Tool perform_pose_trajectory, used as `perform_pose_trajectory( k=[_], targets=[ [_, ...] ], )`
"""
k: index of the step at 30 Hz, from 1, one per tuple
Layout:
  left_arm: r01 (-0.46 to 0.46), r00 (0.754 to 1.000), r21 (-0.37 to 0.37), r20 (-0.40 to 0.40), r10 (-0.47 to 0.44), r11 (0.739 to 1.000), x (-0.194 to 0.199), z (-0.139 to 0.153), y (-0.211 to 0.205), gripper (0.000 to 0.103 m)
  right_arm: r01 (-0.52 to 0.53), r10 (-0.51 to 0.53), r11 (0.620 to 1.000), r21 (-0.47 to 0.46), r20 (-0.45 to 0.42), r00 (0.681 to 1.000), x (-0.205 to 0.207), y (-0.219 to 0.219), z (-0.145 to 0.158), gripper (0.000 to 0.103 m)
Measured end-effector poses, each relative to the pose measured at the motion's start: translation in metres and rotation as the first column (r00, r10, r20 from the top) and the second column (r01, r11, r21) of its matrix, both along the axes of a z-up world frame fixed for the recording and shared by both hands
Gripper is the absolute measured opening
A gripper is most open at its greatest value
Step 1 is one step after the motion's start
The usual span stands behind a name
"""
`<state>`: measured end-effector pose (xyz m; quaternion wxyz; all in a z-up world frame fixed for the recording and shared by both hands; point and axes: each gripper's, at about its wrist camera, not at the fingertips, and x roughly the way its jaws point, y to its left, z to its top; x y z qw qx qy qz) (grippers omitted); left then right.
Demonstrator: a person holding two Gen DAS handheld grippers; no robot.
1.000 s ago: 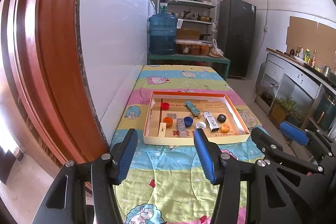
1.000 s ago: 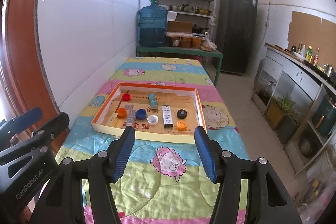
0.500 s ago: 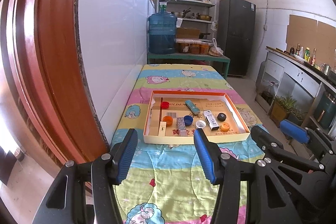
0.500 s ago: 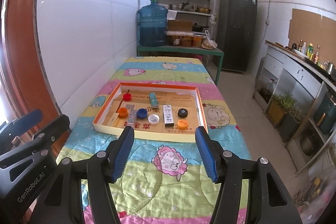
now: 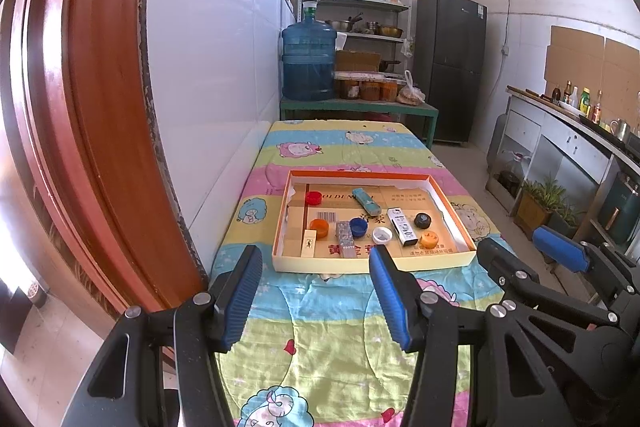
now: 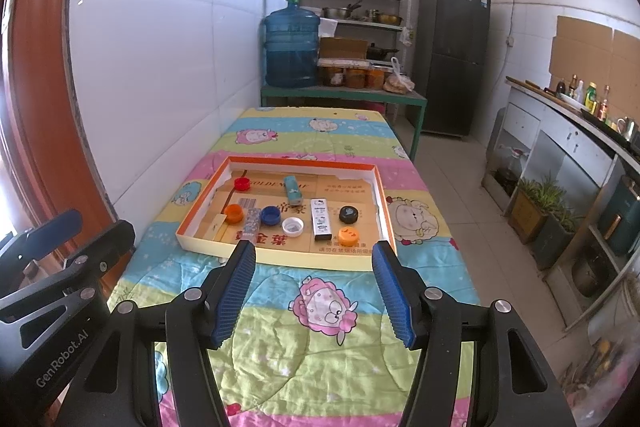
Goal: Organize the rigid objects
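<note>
A shallow orange-rimmed cardboard tray [image 5: 360, 265] [image 6: 280, 257] lies on the quilt-covered table. In it are bottle caps, red [image 6: 241, 183], orange [image 6: 233, 213], blue [image 6: 271, 215], white [image 6: 292, 227], black [image 6: 348, 214] and a second orange [image 6: 348, 235], and small boxes: a teal one [image 6: 293, 189], a white one [image 6: 321, 219], a patterned one [image 6: 251, 223] and a cream one [image 5: 308, 243]. My left gripper [image 5: 316, 295] is open and empty, short of the tray's near edge. My right gripper [image 6: 314, 291] is open and empty too, also short of the tray.
The table runs along a white tiled wall [image 5: 208, 99] on the left, with a red door frame [image 5: 80, 147] nearer. A blue water jug [image 6: 291, 47], shelves and a fridge [image 6: 454, 59] stand beyond the table. A counter [image 6: 568, 143] lines the right side.
Both grippers have risen and eased slightly back; the tray sits a little lower and farther in view. Both stay open and empty.
</note>
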<state>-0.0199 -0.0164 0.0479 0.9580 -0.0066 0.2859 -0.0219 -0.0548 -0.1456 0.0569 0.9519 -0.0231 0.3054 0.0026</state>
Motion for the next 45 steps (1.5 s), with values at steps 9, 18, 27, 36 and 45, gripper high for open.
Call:
perform_pose_trajectory(
  k=[9, 18, 27, 36, 45],
  targets=[
    [-0.001, 1.000, 0.001, -0.007, 0.001, 1.000, 0.0008, -0.0027, 0.0001, 0.055, 0.000, 0.000, 1.000, 0.000, -0.001, 1.000, -0.0001, 0.0001, -0.0001, 0.063],
    [-0.002, 1.000, 0.004, -0.012, 0.002, 1.000, 0.0025, -0.0055, -0.0010, 0.055, -0.001, 0.001, 1.000, 0.001, -0.001, 1.000, 0.0003, -0.0005, -0.0009, 0.063],
    [-0.002, 1.000, 0.007, -0.012, 0.002, 1.000, 0.0028, -0.0058, -0.0012, 0.055, -0.001, 0.001, 1.000, 0.003, -0.003, 1.000, 0.0003, -0.0009, -0.0030, 0.063],
    [-0.001, 1.000, 0.004, -0.013, 0.001, 1.000, 0.0024, -0.0055, -0.0013, 0.055, -0.001, 0.001, 1.000, 0.002, -0.003, 1.000, 0.0004, -0.0010, -0.0028, 0.063],
    [0.000, 1.000, 0.004, -0.015, 0.000, 1.000, 0.0025, -0.0076, -0.0022, 0.055, -0.001, 0.001, 1.000, 0.002, -0.003, 1.000, 0.0002, -0.0012, -0.0026, 0.063]
  ],
)
